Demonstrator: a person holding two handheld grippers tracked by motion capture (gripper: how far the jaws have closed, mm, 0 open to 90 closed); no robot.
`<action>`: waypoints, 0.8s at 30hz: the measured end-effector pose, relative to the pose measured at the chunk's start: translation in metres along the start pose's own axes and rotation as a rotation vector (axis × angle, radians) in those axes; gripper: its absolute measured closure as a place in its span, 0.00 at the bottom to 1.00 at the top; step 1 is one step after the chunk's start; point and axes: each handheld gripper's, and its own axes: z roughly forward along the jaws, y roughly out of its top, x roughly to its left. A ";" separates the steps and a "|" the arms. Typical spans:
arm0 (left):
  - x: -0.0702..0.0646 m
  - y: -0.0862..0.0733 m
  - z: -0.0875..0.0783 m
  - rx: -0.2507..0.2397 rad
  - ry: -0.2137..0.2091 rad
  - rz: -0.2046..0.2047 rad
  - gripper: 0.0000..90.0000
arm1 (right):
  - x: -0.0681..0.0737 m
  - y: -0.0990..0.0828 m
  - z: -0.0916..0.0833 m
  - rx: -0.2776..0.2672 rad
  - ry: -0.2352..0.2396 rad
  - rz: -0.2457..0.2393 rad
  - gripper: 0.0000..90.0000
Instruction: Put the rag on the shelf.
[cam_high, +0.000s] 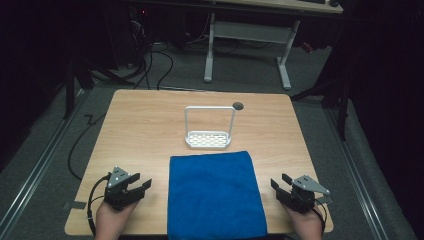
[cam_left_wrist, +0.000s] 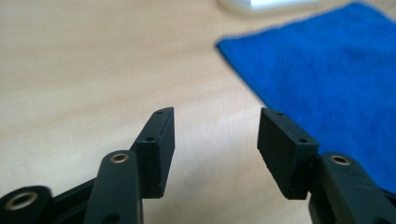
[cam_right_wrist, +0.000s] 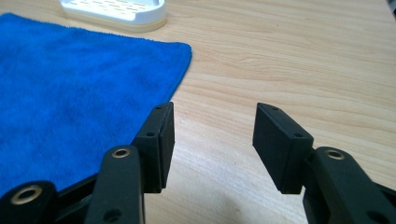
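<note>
A blue towel (cam_high: 215, 192) lies flat on the wooden table (cam_high: 145, 125), reaching its near edge. Behind the towel stands a white perforated tray with a tall wire handle (cam_high: 208, 136). My left gripper (cam_high: 141, 186) rests on the table left of the towel, jaws open with nothing between them. My right gripper (cam_high: 280, 184) rests to the towel's right, also open and empty. In the left gripper view the left gripper (cam_left_wrist: 215, 130) has the towel (cam_left_wrist: 327, 79) to its right. From the right gripper (cam_right_wrist: 212, 126) the towel (cam_right_wrist: 70, 93) lies to the left, the tray (cam_right_wrist: 116, 11) beyond it.
A small round cable hole (cam_high: 238, 106) sits near the table's far edge. Beyond the table stands a white desk frame (cam_high: 247, 45) with cables on the grey floor. Bare wood lies on both sides of the towel.
</note>
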 end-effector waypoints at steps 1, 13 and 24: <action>0.001 -0.002 0.000 0.000 -0.006 -0.013 0.51 | 0.000 -0.002 -0.001 -0.004 0.002 0.001 0.54; 0.002 -0.004 -0.003 -0.040 0.044 0.022 0.46 | -0.013 -0.010 -0.008 -0.024 -0.030 0.008 0.57; 0.003 -0.005 -0.002 -0.045 0.048 0.021 0.48 | -0.016 -0.011 -0.009 -0.038 -0.024 0.018 0.55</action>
